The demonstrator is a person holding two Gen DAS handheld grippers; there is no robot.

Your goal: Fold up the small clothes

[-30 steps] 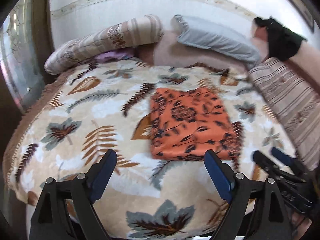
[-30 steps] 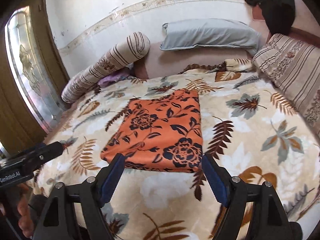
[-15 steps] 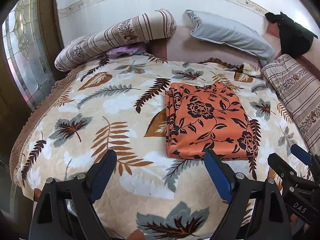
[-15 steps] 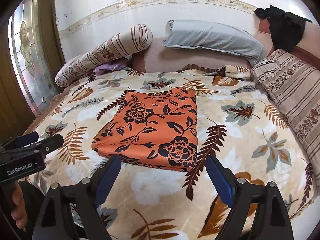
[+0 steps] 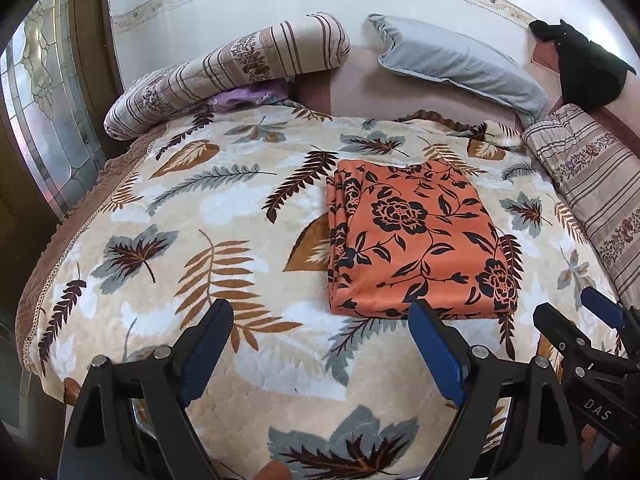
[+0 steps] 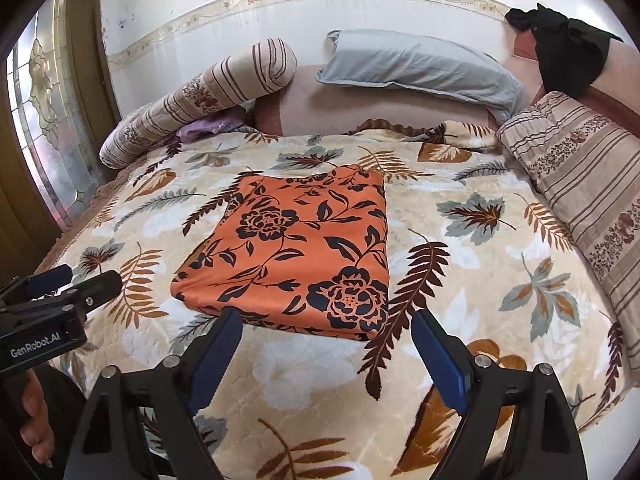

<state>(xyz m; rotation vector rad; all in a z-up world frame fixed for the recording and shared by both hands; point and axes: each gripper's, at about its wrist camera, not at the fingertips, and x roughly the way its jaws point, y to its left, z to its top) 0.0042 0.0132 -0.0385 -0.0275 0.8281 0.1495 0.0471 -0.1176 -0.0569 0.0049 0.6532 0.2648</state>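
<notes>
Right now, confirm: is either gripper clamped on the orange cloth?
No: the left gripper and right gripper are open, short of the folded orange cloth.

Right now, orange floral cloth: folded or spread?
Folded. The orange floral cloth lies as a compact rectangle on the bedspread, stacked layers showing along its left edge.

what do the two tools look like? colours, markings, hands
Both tools, left and right, are matte black, with triangular finger arms, silver pivot screws and blue pads. Seen from the other camera, the left body reads "GenRobot.AI" and the right reads "DAS". Bare fingers grip the left handle; no cables visible.
</notes>
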